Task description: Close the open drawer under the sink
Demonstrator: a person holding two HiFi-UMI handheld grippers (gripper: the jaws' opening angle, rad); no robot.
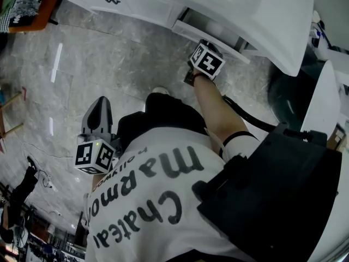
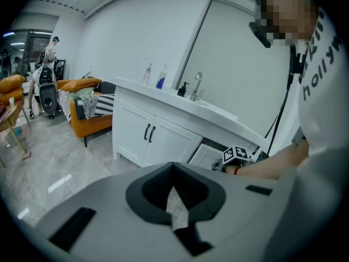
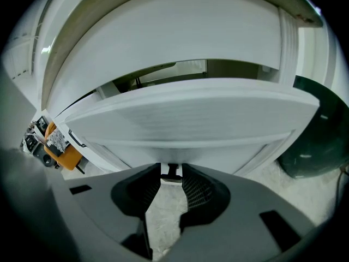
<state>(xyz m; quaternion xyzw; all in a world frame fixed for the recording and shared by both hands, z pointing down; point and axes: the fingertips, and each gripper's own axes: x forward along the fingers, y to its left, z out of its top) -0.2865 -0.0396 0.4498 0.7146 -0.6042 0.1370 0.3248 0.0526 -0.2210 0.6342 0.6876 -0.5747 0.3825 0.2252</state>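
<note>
Shirt: the person's white printed shirt (image 1: 158, 201) fills the foreground, bent toward the vanity.
Vanity cabinet (image 2: 163, 138): white with the sink on top; the drawer bay is beside the double doors.
Drawer (image 3: 185, 113): sits under the sink. Front panel stands out from the cabinet with a dark gap behind it, so it is not yet closed.
Right gripper (image 3: 171, 174): up against the drawer front, jaws pinched on the black drawer handle (image 3: 172, 170), probably to steer the push in.
Left gripper (image 2: 173, 179): jaws together and empty. It hangs at the person's side over the marble floor (image 1: 109, 64), idle and out of the way.
</note>
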